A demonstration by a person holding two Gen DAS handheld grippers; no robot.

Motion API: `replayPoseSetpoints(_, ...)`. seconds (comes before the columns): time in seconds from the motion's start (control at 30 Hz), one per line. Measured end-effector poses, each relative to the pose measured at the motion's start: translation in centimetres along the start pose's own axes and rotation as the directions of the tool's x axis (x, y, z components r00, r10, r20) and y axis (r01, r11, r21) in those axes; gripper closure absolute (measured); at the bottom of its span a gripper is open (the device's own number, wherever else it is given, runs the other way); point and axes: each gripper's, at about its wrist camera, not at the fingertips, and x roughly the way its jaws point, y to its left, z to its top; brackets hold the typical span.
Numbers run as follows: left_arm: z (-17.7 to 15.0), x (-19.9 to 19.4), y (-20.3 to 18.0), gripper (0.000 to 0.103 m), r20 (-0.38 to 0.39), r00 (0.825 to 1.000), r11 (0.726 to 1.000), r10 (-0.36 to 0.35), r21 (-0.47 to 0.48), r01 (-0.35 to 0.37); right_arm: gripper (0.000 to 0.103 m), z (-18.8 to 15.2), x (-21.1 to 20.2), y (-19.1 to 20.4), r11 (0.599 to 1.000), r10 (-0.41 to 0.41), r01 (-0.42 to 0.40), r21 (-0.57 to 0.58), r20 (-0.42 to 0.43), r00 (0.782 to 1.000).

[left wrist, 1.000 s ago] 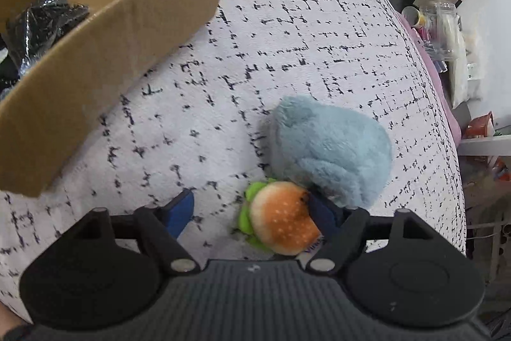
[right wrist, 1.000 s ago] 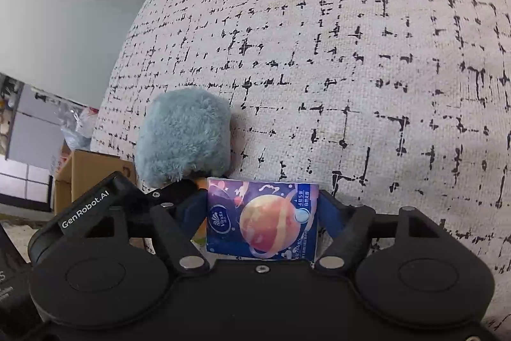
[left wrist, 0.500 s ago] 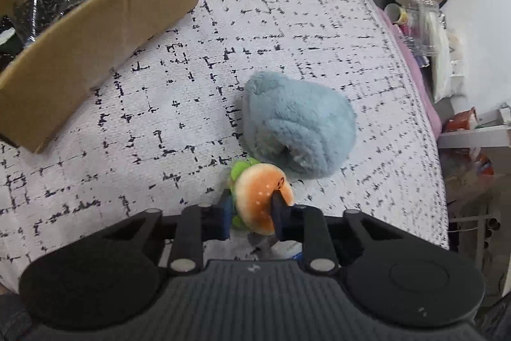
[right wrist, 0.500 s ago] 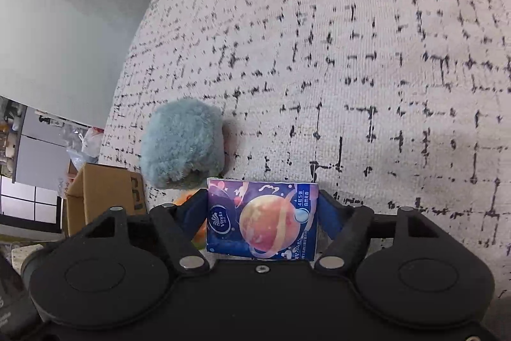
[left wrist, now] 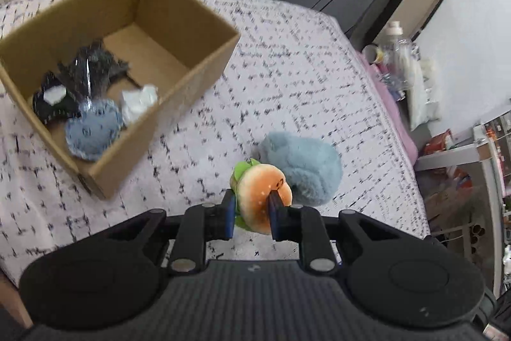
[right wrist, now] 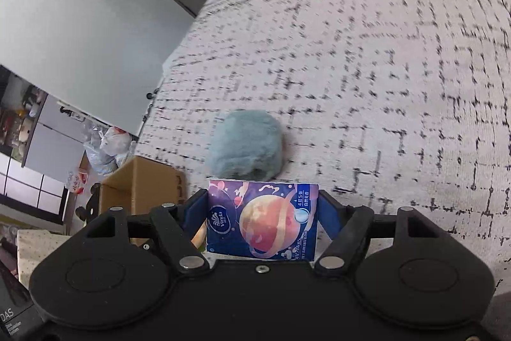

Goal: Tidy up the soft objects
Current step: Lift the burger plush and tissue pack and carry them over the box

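My left gripper [left wrist: 252, 210] is shut on a small plush burger [left wrist: 263, 197] with an orange bun and green lettuce, held above the checked bed cover. A fluffy blue plush [left wrist: 301, 166] lies on the cover just beyond it and also shows in the right wrist view [right wrist: 246, 147]. An open cardboard box [left wrist: 194, 72] sits to the left and holds a round blue plush [left wrist: 92, 131], a white wad and a black item. My right gripper [right wrist: 263, 213] is shut on a purple tissue pack [right wrist: 263, 222] with a planet print, held above the cover.
The checked cover [right wrist: 399, 85] spreads wide to the right of the blue plush. The bed edge falls off on the right in the left wrist view, with bottles [left wrist: 396, 59] and shelves beside it. A second cardboard box [right wrist: 140, 184] stands on the floor.
My left gripper shut on the burger plush and lifted it up and back; the box interior came into view. My right gripper rose with the tissue pack still in it.
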Motion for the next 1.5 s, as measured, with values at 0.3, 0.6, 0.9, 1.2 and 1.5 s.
replayPoseSetpoints(0.3,3.1,-2.6,1.1,0.083,0.056,0.998,0.998,-0.038,0.047,0.035,0.033,-0.3,-0.6,5.9,0.998,0.018,-0.015,-0.067,0.044,0.999)
replayPoseSetpoints(0.6,7.3,-3.2,4.1,0.083,0.092,0.996,0.997,-0.015,0.076,0.008,0.033,-0.7,1.7,10.5,0.996,0.047,-0.043,-0.075,0.054,0.997)
replayPoseSetpoints(0.9,10.5,-2.3,5.7,0.083,0.091,0.996,0.995,0.011,0.1,-0.02,0.033,-0.2,3.6,13.6,0.996,0.069,-0.065,-0.054,0.068,0.995)
replayPoseSetpoints(1.2,12.9,-1.3,8.1,0.083,0.126,0.992,0.997,0.032,0.064,-0.04,0.033,-0.5,6.8,16.8,0.994,0.104,-0.103,-0.045,0.015,0.994)
replayPoseSetpoints(1.5,13.9,-0.7,10.6,0.08,0.148,0.987,0.998,0.065,-0.005,-0.065,0.033,-2.1,9.9,18.2,0.993,0.117,-0.118,-0.023,-0.06,0.991)
